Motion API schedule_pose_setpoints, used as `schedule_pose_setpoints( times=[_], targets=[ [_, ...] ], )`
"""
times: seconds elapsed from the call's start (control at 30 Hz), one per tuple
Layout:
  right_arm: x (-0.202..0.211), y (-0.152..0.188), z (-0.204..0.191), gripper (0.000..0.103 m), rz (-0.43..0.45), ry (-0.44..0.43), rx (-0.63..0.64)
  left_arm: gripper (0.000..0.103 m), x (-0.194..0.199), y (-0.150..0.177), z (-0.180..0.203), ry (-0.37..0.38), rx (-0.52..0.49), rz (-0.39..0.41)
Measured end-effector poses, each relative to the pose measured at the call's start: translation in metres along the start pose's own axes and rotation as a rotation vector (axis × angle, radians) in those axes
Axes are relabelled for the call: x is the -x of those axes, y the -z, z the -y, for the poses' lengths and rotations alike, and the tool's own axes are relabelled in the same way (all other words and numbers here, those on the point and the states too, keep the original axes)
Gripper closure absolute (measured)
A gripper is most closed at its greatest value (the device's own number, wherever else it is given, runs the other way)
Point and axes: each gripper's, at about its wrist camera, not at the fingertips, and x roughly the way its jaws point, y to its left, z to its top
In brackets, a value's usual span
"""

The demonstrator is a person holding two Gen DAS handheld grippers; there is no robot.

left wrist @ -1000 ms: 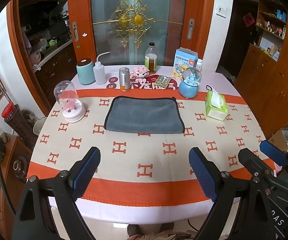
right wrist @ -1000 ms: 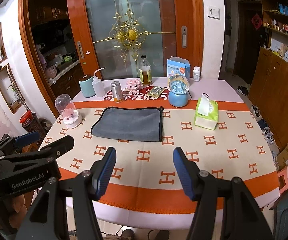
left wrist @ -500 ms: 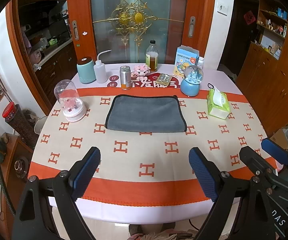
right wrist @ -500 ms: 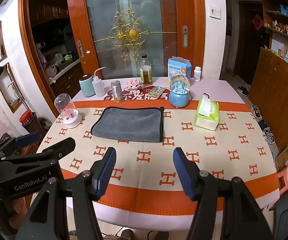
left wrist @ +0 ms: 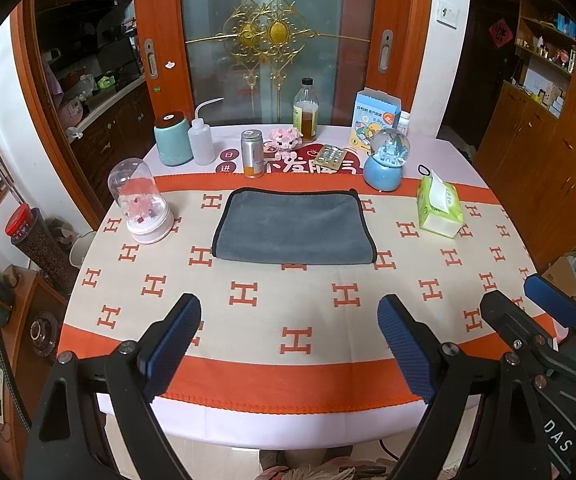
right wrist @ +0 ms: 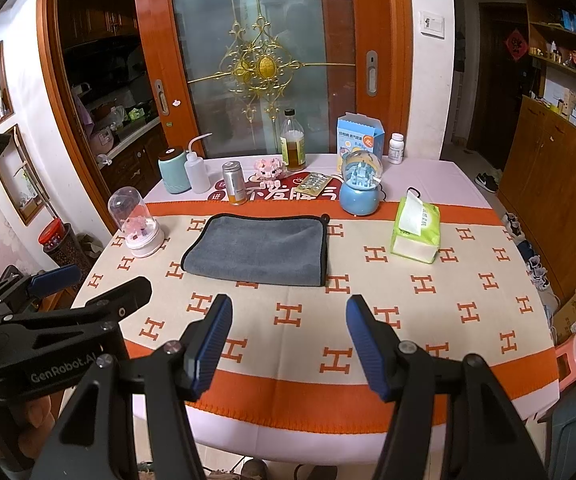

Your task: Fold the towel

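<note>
A grey towel [left wrist: 294,228] with a black hem lies flat on the patterned tablecloth, folded into a rectangle, near the table's middle; it also shows in the right wrist view [right wrist: 258,250]. My left gripper [left wrist: 288,340] is open and empty, held above the table's near edge, well short of the towel. My right gripper [right wrist: 288,340] is open and empty too, above the near edge. The right gripper also shows at the lower right of the left wrist view [left wrist: 528,312], and the left gripper at the left of the right wrist view [right wrist: 88,288].
Beyond the towel stand a glass dome [left wrist: 141,204], teal canister [left wrist: 173,140], squeeze bottle [left wrist: 202,142], can [left wrist: 253,154], amber bottle [left wrist: 306,114], blue box [left wrist: 376,118] and snow globe [left wrist: 386,160]. A tissue pack [left wrist: 438,210] lies right of the towel.
Both grippers have drawn back slightly and risen a little, so the table appears slightly lower in view. The towel has not moved; both grippers stay open.
</note>
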Motion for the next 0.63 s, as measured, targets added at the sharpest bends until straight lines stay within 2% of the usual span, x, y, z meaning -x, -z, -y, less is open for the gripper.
schedule_pose_setpoints(
  times=[0.63],
  targets=[
    [-0.004,-0.001,0.001,0.044,-0.007,-0.004,0.0,0.014,0.001,0.005,-0.01,-0.005,-0.003,-0.008]
  ],
)
